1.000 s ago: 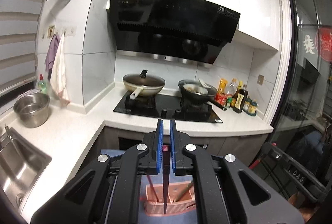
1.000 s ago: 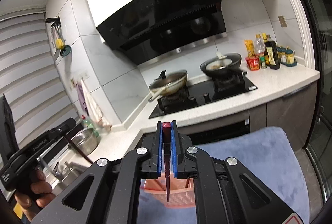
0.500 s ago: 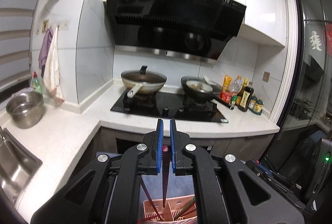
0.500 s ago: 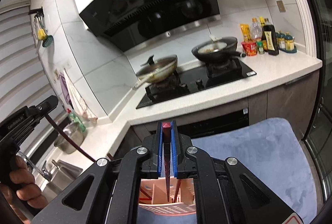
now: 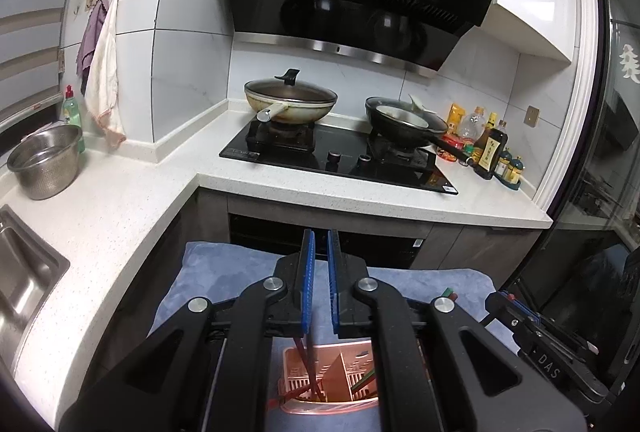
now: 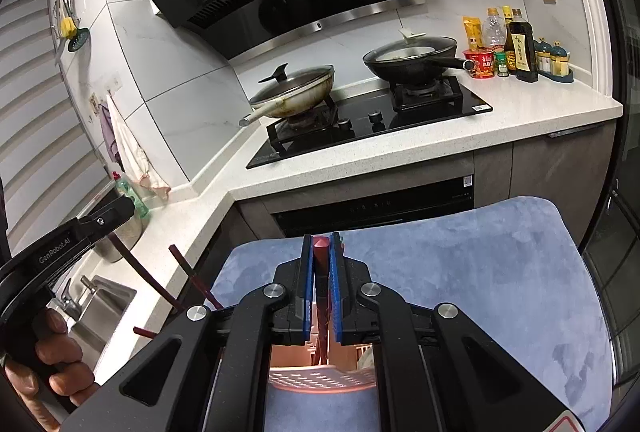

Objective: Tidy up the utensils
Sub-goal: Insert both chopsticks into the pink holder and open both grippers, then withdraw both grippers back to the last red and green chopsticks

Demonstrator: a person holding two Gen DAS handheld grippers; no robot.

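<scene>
We've got both grippers, left (image 5: 319, 286) and right (image 6: 321, 286), each clamped tight on a dark red chopstick (image 6: 320, 252), hanging tip-down right over the pink utensil basket (image 6: 320, 378) so they'll drop straight in.

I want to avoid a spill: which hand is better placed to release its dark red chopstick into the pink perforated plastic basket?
Probably the right. The right gripper holds its chopstick upright, straight above the basket opening. The left gripper holds its chopstick slanted, entering from the side.
</scene>
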